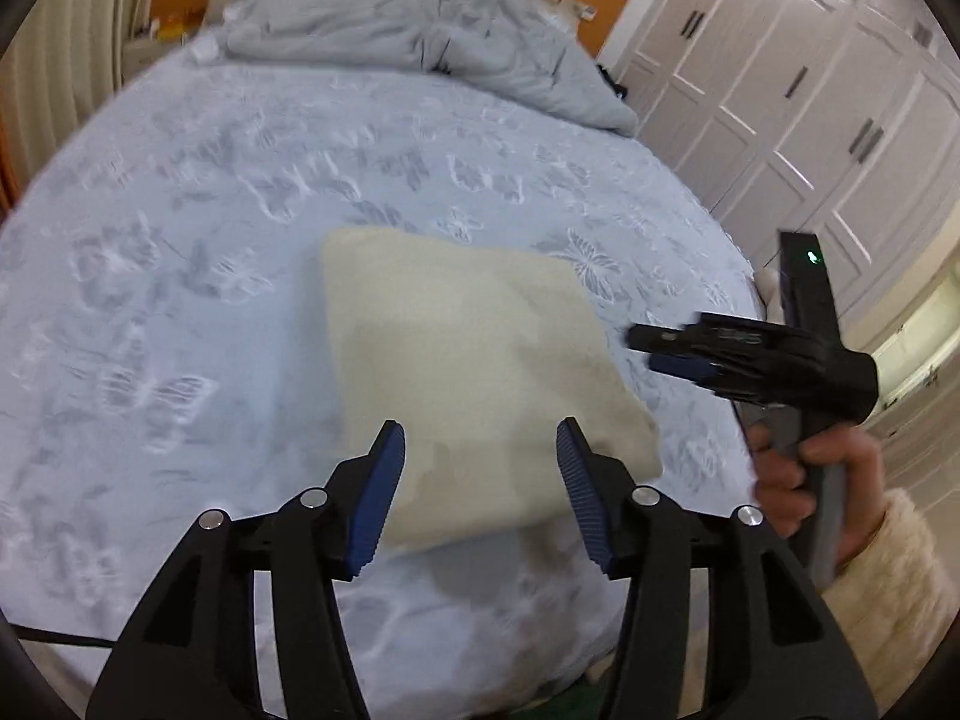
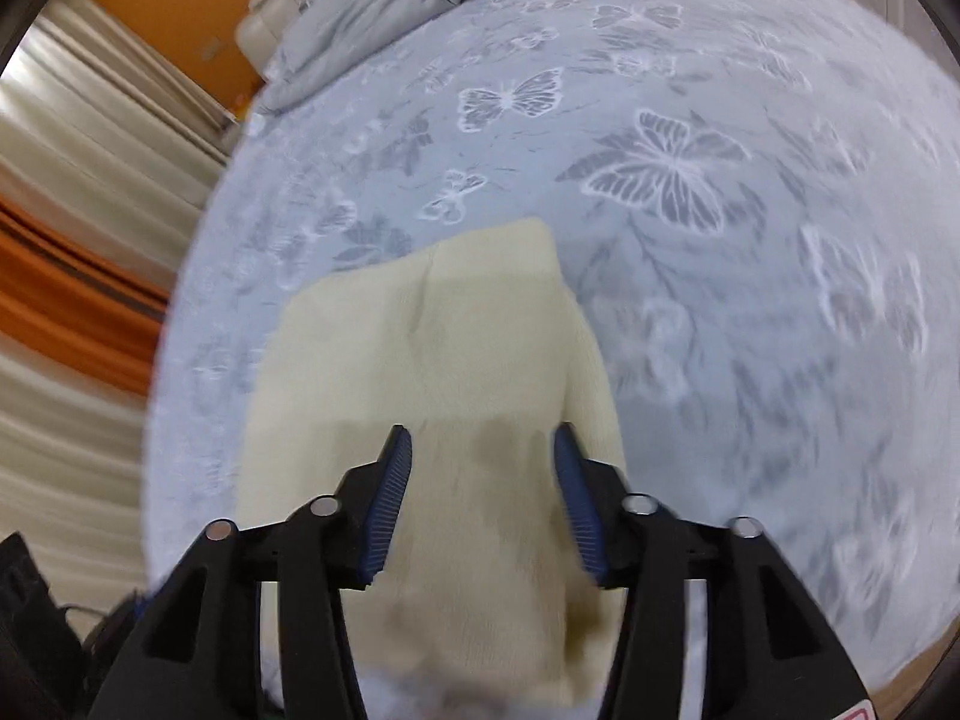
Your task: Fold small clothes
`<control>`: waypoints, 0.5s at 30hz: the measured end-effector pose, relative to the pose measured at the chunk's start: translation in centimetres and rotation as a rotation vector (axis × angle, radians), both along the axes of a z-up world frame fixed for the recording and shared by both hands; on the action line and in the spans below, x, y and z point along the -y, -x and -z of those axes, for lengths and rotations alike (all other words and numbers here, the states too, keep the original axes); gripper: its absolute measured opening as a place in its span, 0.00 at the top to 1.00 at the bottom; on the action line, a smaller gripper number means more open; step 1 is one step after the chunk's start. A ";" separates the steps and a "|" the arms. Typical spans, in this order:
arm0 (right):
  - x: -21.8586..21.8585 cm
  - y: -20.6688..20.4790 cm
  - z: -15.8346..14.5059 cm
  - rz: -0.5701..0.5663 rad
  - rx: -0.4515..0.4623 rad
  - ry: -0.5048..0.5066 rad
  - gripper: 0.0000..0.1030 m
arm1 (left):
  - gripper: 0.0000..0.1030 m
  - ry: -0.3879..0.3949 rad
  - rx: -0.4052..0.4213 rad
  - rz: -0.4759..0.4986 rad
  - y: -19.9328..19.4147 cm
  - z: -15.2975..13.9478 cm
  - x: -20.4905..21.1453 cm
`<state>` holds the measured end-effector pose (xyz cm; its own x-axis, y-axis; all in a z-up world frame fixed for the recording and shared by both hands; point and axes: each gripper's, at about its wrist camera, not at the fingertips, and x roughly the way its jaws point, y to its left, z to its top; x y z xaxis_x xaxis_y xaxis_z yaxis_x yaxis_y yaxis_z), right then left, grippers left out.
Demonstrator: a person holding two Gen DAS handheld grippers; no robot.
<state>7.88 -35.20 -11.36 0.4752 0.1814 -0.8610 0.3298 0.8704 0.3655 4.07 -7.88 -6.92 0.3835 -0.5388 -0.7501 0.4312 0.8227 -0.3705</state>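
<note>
Folded, seemingly fleecy cream garment (image 1: 474, 372) lies rectangular on butterfly-patterned bedspread (image 1: 210, 210).

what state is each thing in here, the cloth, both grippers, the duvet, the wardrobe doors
cream garment: folded into a flat rectangle, lying on the bed, not held
left gripper: open, nothing between its pads
right gripper: open, above the garment, not gripping it
grey duvet: rumpled, bunched at the head of the bed
wardrobe doors: closed

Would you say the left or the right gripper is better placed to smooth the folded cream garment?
Probably the right gripper: the cream garment lies directly beneath its open jaws, whereas the left gripper hangs over its near corner.
</note>
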 end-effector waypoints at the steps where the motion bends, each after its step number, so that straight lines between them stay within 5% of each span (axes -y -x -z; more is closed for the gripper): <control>1: 0.0 -0.4 0.3 0.003 -0.006 0.012 0.76 | 0.58 0.008 -0.036 0.006 -0.7 1.0 0.8; 2: 0.1 -1.2 0.7 0.018 -0.009 0.032 0.87 | 0.68 -0.011 -0.070 0.012 -1.6 2.5 1.7; 5: 1.2 -1.7 0.2 0.065 0.042 0.003 0.88 | 0.87 -0.117 -0.098 0.005 -2.3 6.0 3.0; 8: 1.9 -2.5 1.4 0.100 0.004 0.031 0.50 | 0.86 -0.158 -0.075 0.027 -2.0 6.5 3.2; 9: 1.9 -3.2 2.7 0.091 -0.038 0.014 0.53 | 0.86 -0.169 -0.069 0.033 -1.9 6.5 3.3; 10: 1.9 -3.8 4.1 0.069 -0.092 -0.019 0.70 | 0.86 -0.177 -0.069 0.035 -2.0 6.5 3.4; 11: 1.6 -4.0 4.8 0.048 -0.110 -0.022 0.74 | 0.86 -0.181 -0.073 0.036 -2.1 6.6 3.5; 12: 1.2 -4.1 4.0 0.026 -0.079 0.012 0.89 | 0.86 -0.186 -0.078 0.037 -1.9 6.8 3.6; 15: 1.2 -3.9 1.4 0.024 0.017 0.019 0.90 | 0.86 -0.205 -0.077 0.047 -1.9 6.9 3.7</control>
<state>11.78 -36.35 -12.75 0.4938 0.1535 -0.8559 0.3444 0.8693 0.3547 5.94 -11.53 -13.82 0.2988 -0.3876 -0.8720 0.4476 0.8640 -0.2307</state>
